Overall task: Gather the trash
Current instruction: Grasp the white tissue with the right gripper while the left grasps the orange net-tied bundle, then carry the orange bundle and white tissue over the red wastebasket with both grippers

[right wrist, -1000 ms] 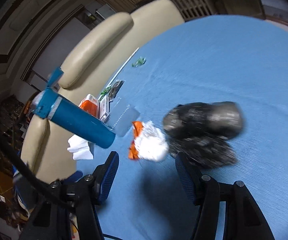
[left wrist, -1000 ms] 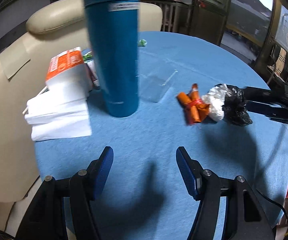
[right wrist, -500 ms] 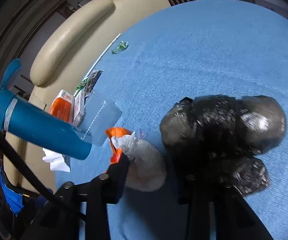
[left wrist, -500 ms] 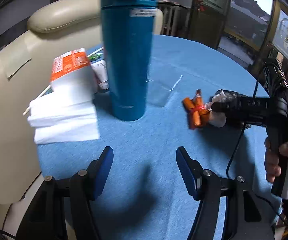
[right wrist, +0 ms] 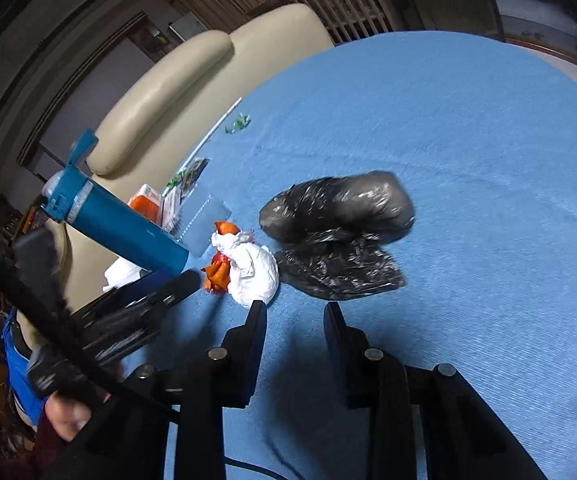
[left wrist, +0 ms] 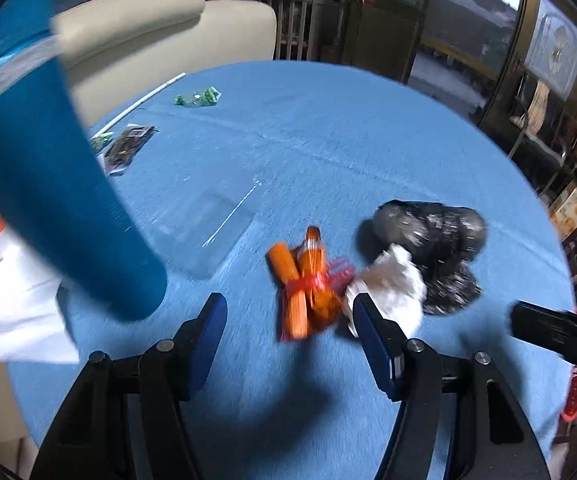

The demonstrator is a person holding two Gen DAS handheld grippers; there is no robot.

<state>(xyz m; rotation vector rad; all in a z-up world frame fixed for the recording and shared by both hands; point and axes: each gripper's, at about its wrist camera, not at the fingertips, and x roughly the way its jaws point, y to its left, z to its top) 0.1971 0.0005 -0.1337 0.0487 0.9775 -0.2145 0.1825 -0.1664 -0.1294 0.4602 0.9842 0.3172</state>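
Observation:
An orange wrapper bundle (left wrist: 304, 286) lies on the blue tablecloth, with a white crumpled bag (left wrist: 392, 286) and a black plastic bag (left wrist: 432, 236) touching it on the right. My left gripper (left wrist: 288, 322) is open and empty, just short of the orange bundle. My right gripper (right wrist: 294, 316) is open and empty, just short of the black bag (right wrist: 340, 236) and the white bag (right wrist: 254, 270). The orange bundle (right wrist: 217, 272) lies left of the white bag. The left gripper (right wrist: 160, 292) shows in the right wrist view too.
A tall blue bottle (left wrist: 48, 184) stands at the left beside white napkins (left wrist: 20, 312). A clear plastic tray (left wrist: 208, 232), a dark snack packet (left wrist: 128, 146), a green wrapper (left wrist: 198, 98) and a white straw (left wrist: 144, 98) lie farther back. A cream chair (left wrist: 160, 28) stands behind the table.
My right gripper has opened and pulled back from the black and white bags, which now lie on the cloth. My left gripper has swung right toward the orange bundle.

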